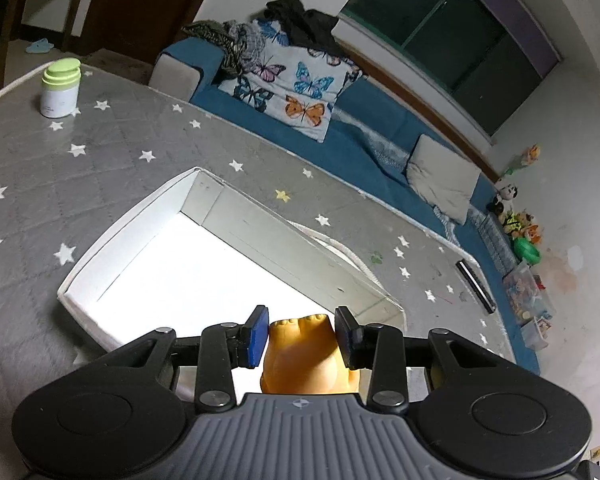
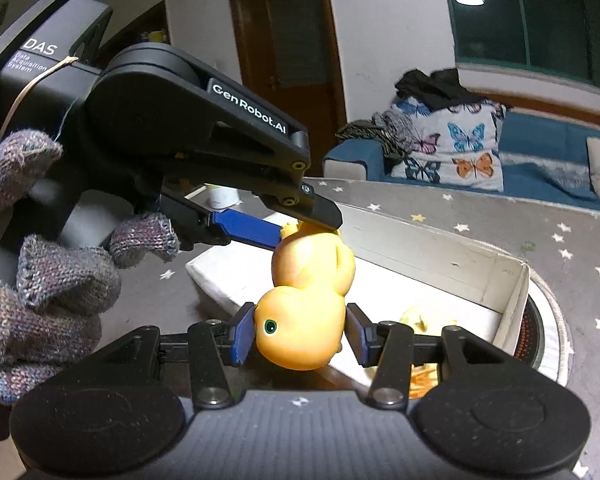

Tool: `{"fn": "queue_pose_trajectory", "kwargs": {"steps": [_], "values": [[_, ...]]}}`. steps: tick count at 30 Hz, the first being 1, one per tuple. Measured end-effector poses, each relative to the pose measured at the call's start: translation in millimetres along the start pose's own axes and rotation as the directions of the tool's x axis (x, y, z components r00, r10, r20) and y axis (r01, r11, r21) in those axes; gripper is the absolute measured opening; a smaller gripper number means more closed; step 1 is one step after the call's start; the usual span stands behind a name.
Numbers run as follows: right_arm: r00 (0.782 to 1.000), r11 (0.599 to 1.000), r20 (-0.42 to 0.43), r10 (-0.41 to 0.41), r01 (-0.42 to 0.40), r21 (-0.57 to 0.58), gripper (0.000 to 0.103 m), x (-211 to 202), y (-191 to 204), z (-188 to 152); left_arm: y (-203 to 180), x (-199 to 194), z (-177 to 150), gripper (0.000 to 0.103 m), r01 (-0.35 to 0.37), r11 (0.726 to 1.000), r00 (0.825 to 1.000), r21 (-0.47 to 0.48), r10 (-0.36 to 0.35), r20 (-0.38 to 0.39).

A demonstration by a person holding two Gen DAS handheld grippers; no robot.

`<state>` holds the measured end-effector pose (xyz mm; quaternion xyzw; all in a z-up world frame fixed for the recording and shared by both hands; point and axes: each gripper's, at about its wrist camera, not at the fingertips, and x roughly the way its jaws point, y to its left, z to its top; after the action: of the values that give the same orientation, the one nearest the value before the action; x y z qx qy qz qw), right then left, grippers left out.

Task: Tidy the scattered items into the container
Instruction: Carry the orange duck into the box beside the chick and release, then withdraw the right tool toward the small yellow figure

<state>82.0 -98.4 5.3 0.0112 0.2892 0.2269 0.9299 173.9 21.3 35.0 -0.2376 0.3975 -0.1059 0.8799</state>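
Observation:
An orange rubber duck toy (image 2: 304, 304) hangs over the white open box (image 2: 440, 248). My left gripper (image 2: 304, 226) is shut on the duck's feet end; in the left wrist view its blue pads (image 1: 256, 336) press the feet (image 1: 302, 340). My right gripper (image 2: 300, 334) has its pads on either side of the duck's head, touching or nearly touching it. The box (image 1: 84, 276) lies on the grey star-patterned surface (image 1: 100, 168). Some yellow and orange items (image 2: 420, 320) lie inside the box.
A white jar with a green lid (image 1: 60, 88) stands at the far left of the surface. A black bar-shaped object (image 1: 476, 286) lies near its right edge. A blue sofa with a butterfly cushion (image 1: 288, 84) is behind. A round mat (image 2: 548, 320) pokes from under the box.

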Motion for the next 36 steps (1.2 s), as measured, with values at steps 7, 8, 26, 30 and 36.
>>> {"fn": "queue_pose_trajectory", "kwargs": {"steps": [7, 8, 26, 30, 36], "values": [[0.998, 0.999, -0.064, -0.003, 0.005, 0.039, 0.048, 36.2, -15.1, 1.5, 16.2, 34.2, 9.2, 0.039, -0.012, 0.999, 0.998, -0.03, 0.01, -0.059], [0.997, 0.999, -0.073, -0.004, 0.007, 0.042, 0.048, 40.1, -15.9, 0.5, 18.9, 38.1, 9.7, 0.039, -0.014, 0.999, 0.998, -0.036, 0.012, -0.067], [0.992, 0.999, -0.125, -0.031, 0.036, 0.038, 0.049, 50.5, -12.9, -3.5, 24.0, 38.1, 6.6, 0.039, 0.013, 0.999, 0.997, -0.032, -0.016, -0.073], [0.993, 0.998, -0.111, -0.039, 0.044, 0.043, 0.049, 44.6, -12.2, -4.4, 21.2, 31.6, 3.3, 0.039, 0.021, 1.0, 0.998, -0.023, -0.022, -0.065], [0.996, 0.998, -0.077, -0.048, 0.05, 0.033, 0.052, 27.2, -11.7, -3.7, 15.7, 17.1, -6.1, 0.039, 0.043, 0.999, 0.998, -0.005, -0.043, -0.05]]}}
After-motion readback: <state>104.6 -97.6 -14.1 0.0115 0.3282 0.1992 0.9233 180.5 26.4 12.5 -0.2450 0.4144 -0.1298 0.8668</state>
